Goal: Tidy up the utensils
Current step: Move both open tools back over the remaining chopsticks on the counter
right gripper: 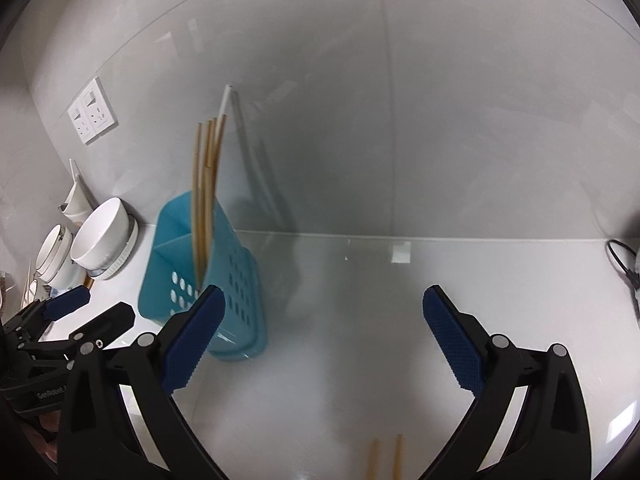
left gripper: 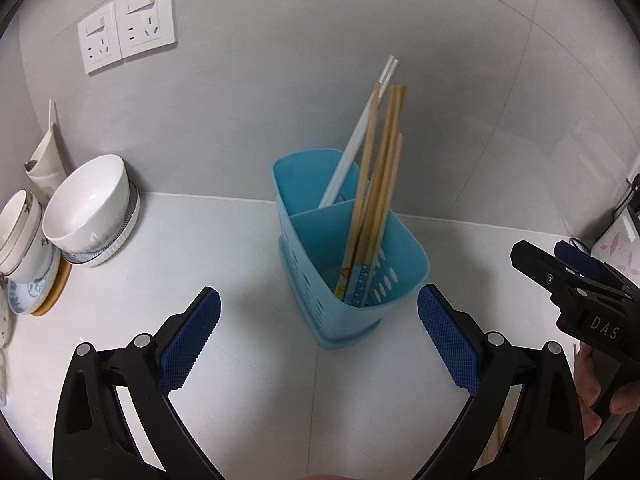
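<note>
The blue caddy point(right gripper: 208, 280) is seen just left of the right gripper point(right gripper: 324, 320), whose jaws are spread wide, nothing pinched.

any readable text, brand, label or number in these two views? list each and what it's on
"DAS": white letters on the black body of the right gripper, seen from the left wrist view; the word may run on out of sight.
"GenRobot": white letters on the black body of the left gripper, seen from the right wrist view; cut off after that.
Printed chopsticks inside the blue utensil holder: coloured marks, too small to read.
Bowls at left: blue marks, unreadable.
</note>
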### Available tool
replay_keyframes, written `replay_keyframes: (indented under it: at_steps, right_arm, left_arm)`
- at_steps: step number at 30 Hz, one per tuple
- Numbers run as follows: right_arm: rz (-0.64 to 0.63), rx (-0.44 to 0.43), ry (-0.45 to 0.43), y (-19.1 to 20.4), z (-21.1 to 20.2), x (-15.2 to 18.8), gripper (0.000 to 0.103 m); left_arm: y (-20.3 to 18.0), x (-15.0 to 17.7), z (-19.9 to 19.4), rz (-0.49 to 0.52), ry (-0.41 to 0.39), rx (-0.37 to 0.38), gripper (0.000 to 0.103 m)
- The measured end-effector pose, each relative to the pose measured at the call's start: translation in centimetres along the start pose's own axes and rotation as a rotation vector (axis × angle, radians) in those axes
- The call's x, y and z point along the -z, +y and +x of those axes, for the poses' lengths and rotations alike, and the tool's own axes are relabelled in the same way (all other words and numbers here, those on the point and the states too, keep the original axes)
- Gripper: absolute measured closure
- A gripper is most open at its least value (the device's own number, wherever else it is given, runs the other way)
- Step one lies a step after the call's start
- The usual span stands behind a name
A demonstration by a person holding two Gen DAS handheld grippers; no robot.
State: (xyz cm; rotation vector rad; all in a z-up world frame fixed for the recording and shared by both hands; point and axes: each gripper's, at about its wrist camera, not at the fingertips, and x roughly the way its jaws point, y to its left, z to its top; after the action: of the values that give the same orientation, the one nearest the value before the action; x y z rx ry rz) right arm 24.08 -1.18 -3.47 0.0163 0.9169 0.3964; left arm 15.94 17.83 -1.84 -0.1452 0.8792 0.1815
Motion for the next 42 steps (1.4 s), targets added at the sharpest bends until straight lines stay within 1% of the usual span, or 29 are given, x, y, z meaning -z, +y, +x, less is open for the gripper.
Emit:
replay_keyframes:
  at_steps: [10,19,29,33,38,42]
  right_arm:
    - [0.030,0.069,0.029,-3.6,-1.9,2.7,0.008]
    - [0.073,0.126,0.079,-7.7,-3.9,5.6,0.008]
    - [0.111,0.209,0.132,-12.1,-5.9,9.5,0.008]
    - [0.123,0.233,0.152,-13.1,-6.4,10.9,0.008]
    - [0.137,0.259,0.201,-14.4,-6.6,12.8,0.008]
    - [0.135,0.264,0.245,-14.8,-6.6,14.4,0.008]
  left_arm:
    - [-2.5,1.9,-0.6,0.033,0.015,0.024,0.006]
    - [-5.8,4.1,-1.1,0.072,0.048,0.050,0.006]
    - [-9.6,6.7,-0.6,0.110,0.116,0.078,0.006]
    - [-10.9,7.9,-0.1,0.125,0.134,0.042,0.006]
    - [-12.2,10.0,1.1,0.129,0.189,0.036,0.006]
    - [-13.1,11.9,2.0,0.125,0.245,0.048,0.006]
